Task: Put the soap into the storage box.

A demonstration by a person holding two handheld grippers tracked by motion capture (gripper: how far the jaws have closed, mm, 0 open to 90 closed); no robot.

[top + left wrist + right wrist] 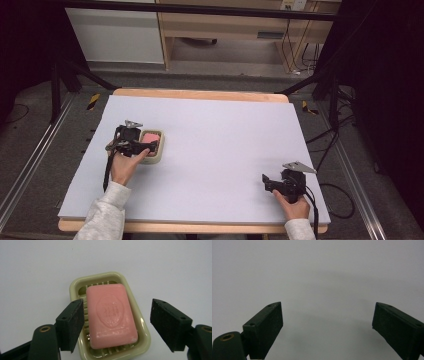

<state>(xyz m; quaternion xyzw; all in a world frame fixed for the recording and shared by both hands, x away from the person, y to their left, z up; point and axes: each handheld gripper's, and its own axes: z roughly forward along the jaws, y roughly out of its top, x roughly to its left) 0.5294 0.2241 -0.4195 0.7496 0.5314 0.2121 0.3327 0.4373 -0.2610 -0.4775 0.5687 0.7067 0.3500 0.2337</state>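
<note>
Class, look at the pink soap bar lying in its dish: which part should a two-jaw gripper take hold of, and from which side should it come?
Judging by its pose, grip the soap bar across its two long sides, coming from above. It lies flat in the dish, whose raised rim blocks a level approach, and the narrow width fits between the left gripper pads.

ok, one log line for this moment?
left gripper: open above pink soap | soap: lying in dish, not held | right gripper: open, nothing between jaws | surface: white table
</note>
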